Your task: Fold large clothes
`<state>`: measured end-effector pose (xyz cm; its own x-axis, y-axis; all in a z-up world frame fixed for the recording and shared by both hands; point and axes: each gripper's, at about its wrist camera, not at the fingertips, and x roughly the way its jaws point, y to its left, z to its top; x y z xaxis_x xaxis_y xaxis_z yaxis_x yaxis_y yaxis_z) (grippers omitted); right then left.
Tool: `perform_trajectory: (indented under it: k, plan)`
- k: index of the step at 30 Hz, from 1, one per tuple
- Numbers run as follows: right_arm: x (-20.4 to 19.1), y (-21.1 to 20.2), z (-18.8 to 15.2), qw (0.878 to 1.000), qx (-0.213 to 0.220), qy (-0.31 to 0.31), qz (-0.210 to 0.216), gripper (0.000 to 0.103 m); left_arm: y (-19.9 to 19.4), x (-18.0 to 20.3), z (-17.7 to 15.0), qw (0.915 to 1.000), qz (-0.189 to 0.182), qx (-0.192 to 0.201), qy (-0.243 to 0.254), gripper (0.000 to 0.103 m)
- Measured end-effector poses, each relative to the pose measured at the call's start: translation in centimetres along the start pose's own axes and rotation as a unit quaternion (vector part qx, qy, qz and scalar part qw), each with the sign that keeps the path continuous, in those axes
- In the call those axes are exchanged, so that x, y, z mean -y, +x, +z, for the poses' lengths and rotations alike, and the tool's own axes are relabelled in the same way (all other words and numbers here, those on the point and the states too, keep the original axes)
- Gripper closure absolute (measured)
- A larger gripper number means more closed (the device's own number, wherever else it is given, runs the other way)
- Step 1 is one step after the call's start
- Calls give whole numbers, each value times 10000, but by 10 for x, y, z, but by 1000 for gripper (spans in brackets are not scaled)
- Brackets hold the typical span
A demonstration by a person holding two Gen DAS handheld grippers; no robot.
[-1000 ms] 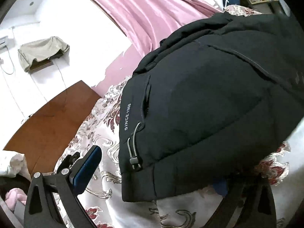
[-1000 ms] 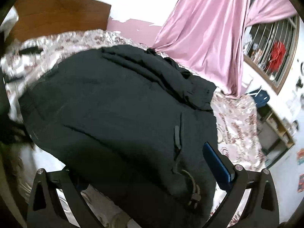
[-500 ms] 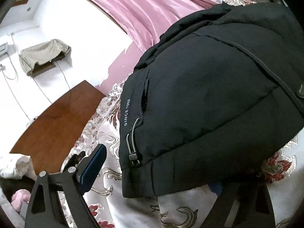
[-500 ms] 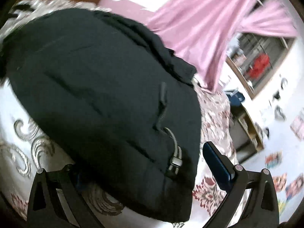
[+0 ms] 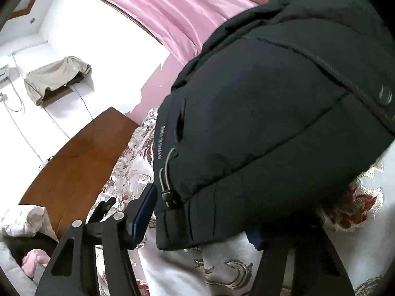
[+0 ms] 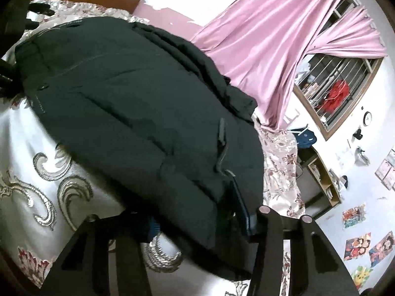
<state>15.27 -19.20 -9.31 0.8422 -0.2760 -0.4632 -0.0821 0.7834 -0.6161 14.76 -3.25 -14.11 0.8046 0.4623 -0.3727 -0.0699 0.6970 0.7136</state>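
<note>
The jacket (image 5: 259,123) lies on the bed (image 5: 222,259). Its near hem is straddled by the left claw (image 5: 200,224) and right claw (image 6: 197,219). Both are closing; whether it is yet pinched cannot be told.

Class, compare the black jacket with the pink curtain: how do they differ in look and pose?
The jacket is black and puffy with stitched panels; the curtain is pink, thin and glossy. The jacket lies spread on the bedspread; the curtain hangs in folds, drawn aside from the window. Both are fabric.

Black padded jacket (image 5: 271,123) lies spread flat on the floral bedspread, hem corners nearest.
</note>
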Motion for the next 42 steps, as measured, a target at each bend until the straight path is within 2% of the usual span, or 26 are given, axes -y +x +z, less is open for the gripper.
perform_trajectory:
  k: [2, 5, 11, 14, 16, 20, 24, 30, 36, 42]
  plan:
    - [4, 2, -1, 9999, -67, 126, 41, 59, 5, 4, -1, 9999, 3, -116, 88, 61]
    - [7, 3, -2, 9995, -116, 247, 148, 66, 8, 2, -1, 9998, -30, -204, 61, 69]
    - [16, 2, -6, 9974, -145, 568, 408, 77, -1, -1, 2, 9999, -99, -38, -26, 88]
    - [24, 2, -5, 9952, -87, 822, 526, 83, -11, -17, 5, 9988, -151, 245, -402, 93]
    - [33, 2, -3, 9938, -14, 935, 603, 85, -21, -35, 8, 9956, -152, 544, -751, 94]
    - [51, -9, 2, 9901, 285, 1204, 666, 88, -32, -57, 16, 9915, -139, 832, -991, 95]
    - [71, -18, 7, 9843, 512, 1520, 740, 91, -43, -79, 28, 9851, -246, 929, -1428, 96]
    - [90, -26, 3, 9731, 831, 1995, 793, 93, -53, -101, 41, 9778, -356, 1029, -1789, 96]
    - [101, -42, -4, 9691, 1112, 2094, 675, 94, -78, -115, 40, 9748, -187, 1302, -1800, 96]
    - [110, -81, -9, 9678, 1333, 2064, 545, 94, -112, -133, 29, 9733, -141, 1459, -1764, 96]
